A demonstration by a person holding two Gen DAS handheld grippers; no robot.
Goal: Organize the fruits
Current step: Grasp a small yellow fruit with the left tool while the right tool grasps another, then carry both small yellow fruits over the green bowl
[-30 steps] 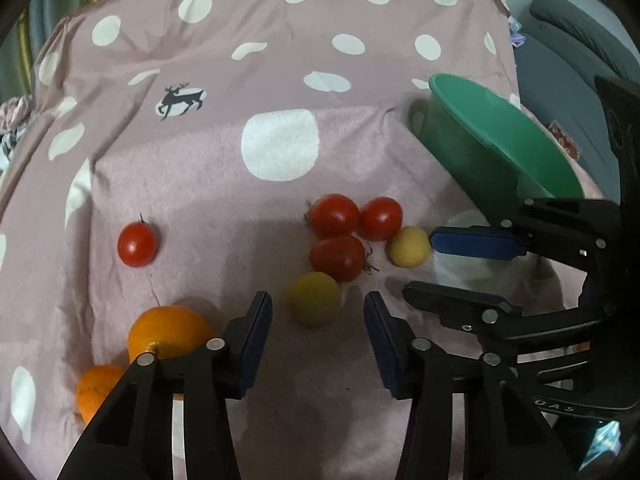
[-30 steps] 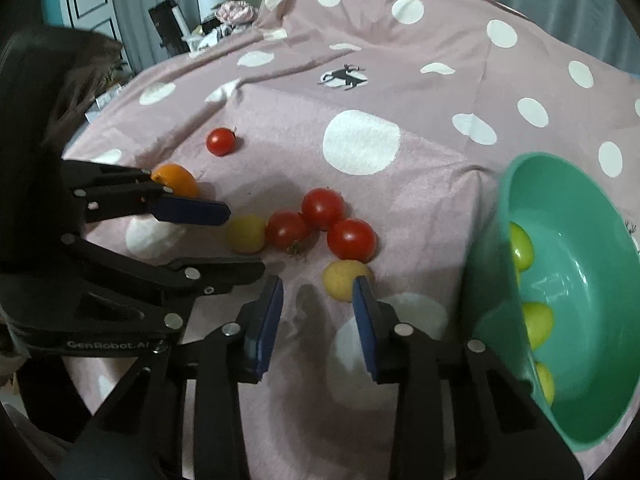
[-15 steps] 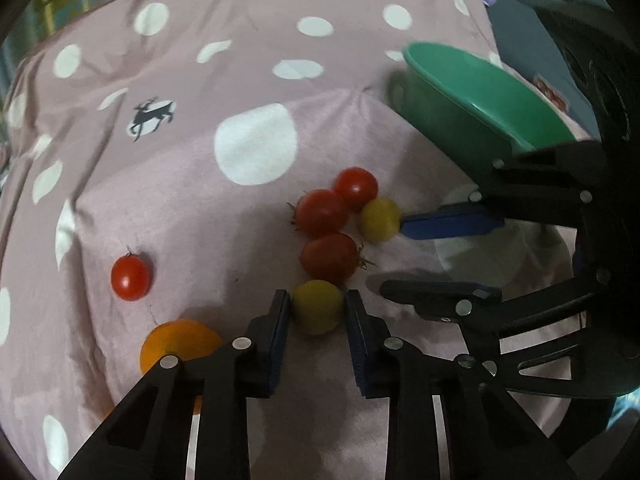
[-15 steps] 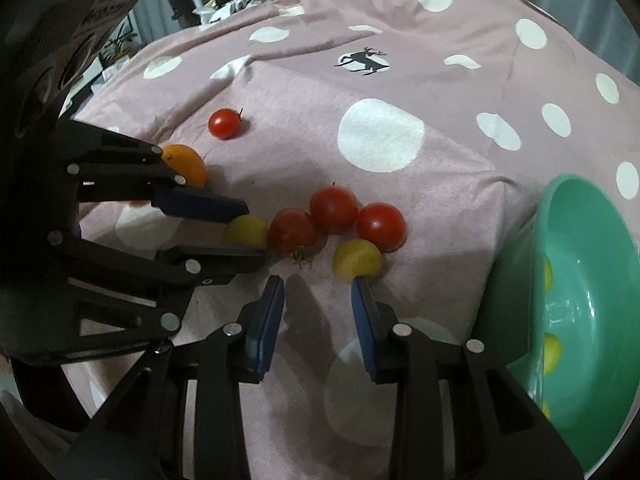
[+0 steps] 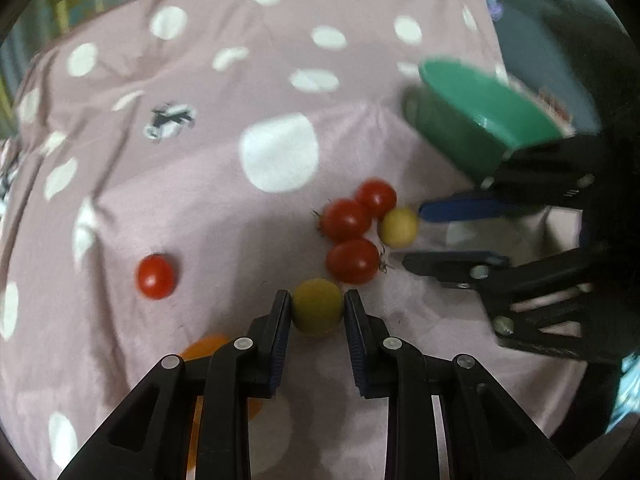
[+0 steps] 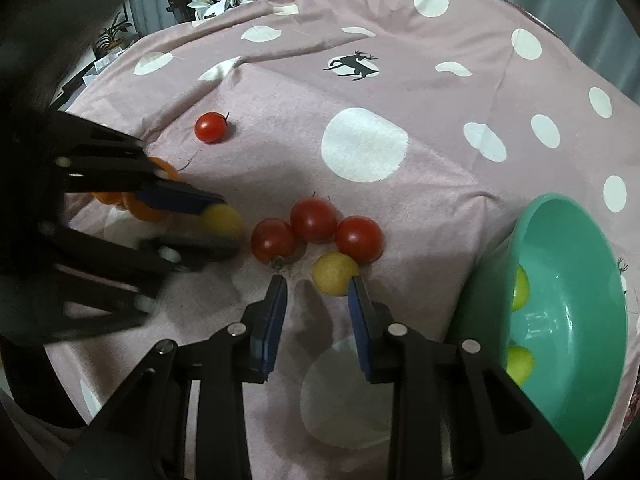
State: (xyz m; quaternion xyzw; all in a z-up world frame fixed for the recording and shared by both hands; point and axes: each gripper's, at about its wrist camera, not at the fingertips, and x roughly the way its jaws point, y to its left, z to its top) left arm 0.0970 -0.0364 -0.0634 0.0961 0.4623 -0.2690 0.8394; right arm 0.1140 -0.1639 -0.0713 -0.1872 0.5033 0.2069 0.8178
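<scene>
My left gripper (image 5: 316, 305) is shut on a yellow-green tomato (image 5: 317, 307), both pads pressing its sides just above the pink dotted cloth (image 5: 200, 200). From the right wrist view, the left gripper (image 6: 216, 224) holds that tomato (image 6: 221, 222) at the left. My right gripper (image 6: 317, 282) has narrow, closing jaws. A pale yellow tomato (image 6: 335, 274) lies at its fingertips, against the right finger and not pinched. Three red tomatoes (image 6: 314, 220) cluster just beyond it. The green bowl (image 6: 572, 240) at the right holds yellow-green fruits (image 6: 520, 288).
A lone red tomato (image 5: 156, 276) lies left of the cluster. Oranges (image 5: 204, 350) sit partly hidden under the left gripper's frame. The green bowl (image 5: 480, 120) stands near the cloth's right edge, with a grey chair (image 5: 560, 20) beyond. Clutter and a plant (image 6: 112, 36) lie off the far left.
My left gripper's jaws closed onto the yellow-green tomato. The right gripper edged up to the pale yellow tomato with its jaws a little narrower.
</scene>
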